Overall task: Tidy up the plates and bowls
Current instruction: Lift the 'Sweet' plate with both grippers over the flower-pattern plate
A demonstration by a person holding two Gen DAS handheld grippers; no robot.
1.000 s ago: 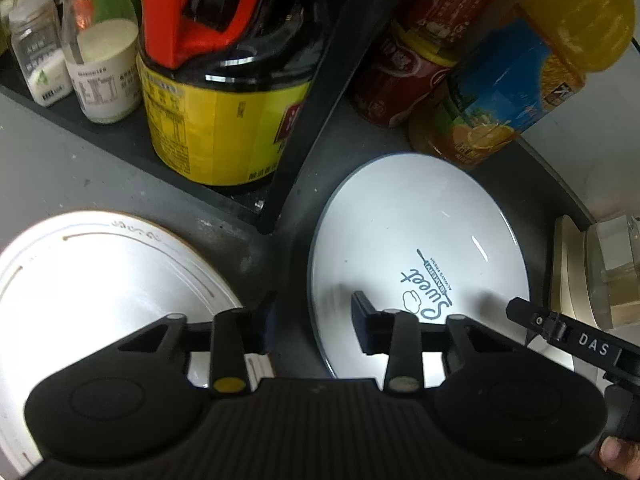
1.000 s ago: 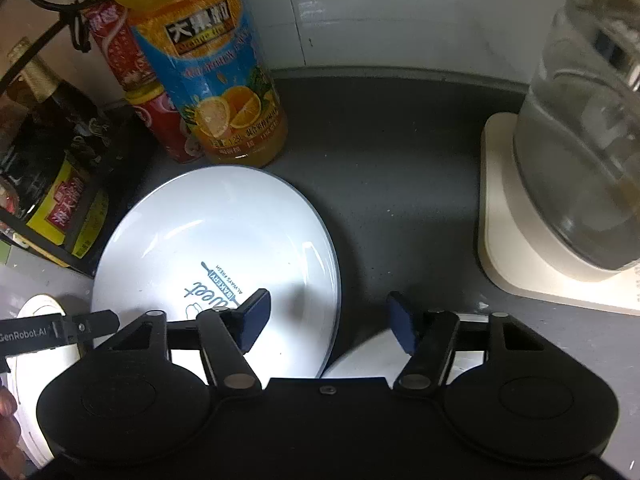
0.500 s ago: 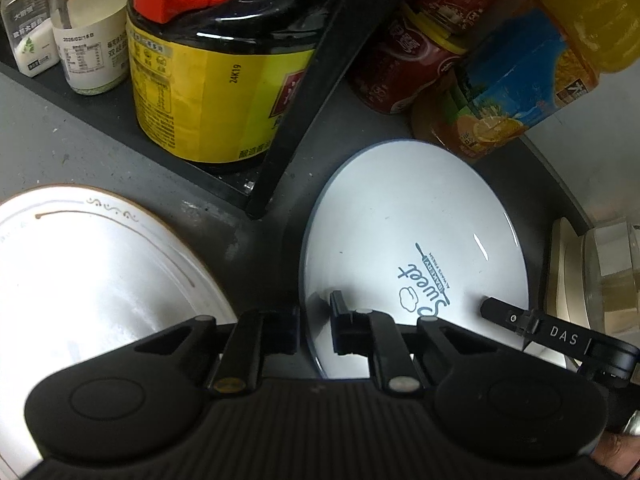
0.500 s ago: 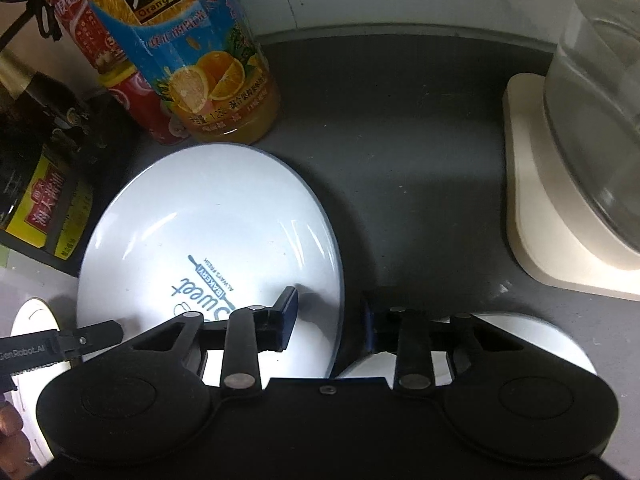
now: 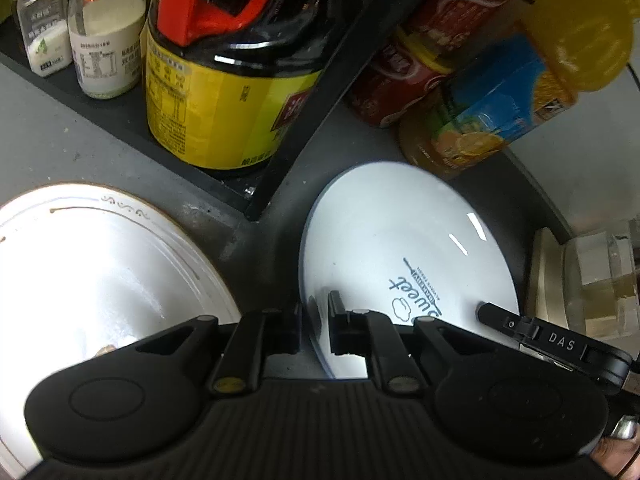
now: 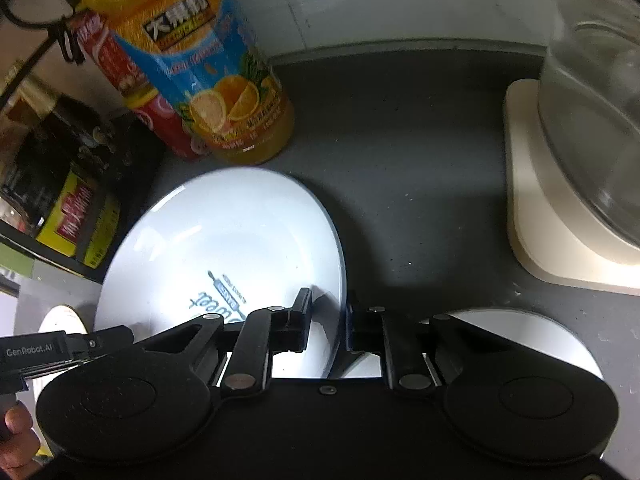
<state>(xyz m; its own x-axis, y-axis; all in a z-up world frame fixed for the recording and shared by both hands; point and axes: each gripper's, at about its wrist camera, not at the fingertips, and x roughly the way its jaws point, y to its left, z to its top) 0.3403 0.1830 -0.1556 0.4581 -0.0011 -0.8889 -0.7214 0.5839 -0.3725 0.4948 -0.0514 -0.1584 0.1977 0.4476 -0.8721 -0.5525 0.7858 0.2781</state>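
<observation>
- A white plate printed with the word "Sweet" (image 5: 400,248) is seen on the dark grey countertop (image 6: 420,168), just in front of an orange juice bottle (image 6: 208,80) and a red can (image 6: 160,120).
- The plate's left rim is clamped by the left gripper (image 5: 314,326); its jaws have just been closing and are now narrowed onto the rim, one finger on the inner face and one outside.
- The plate's right rim is pinched the same way by the right gripper (image 6: 326,326), whose jaws have also just been closing, with the rim between them.
- A white plate with a gold scroll border (image 5: 92,264) is seen to the left of the printed plate, apart from it.
- Another white dish (image 6: 540,332) is partly hidden under the right gripper.
- A large dark sauce bottle with a yellow label (image 5: 224,92) and two small white-filled bottles (image 5: 108,44) are held in a black rack (image 5: 304,92) behind the plates.
- A clear glass vessel on a cream base (image 6: 560,208) is seen at the right.
</observation>
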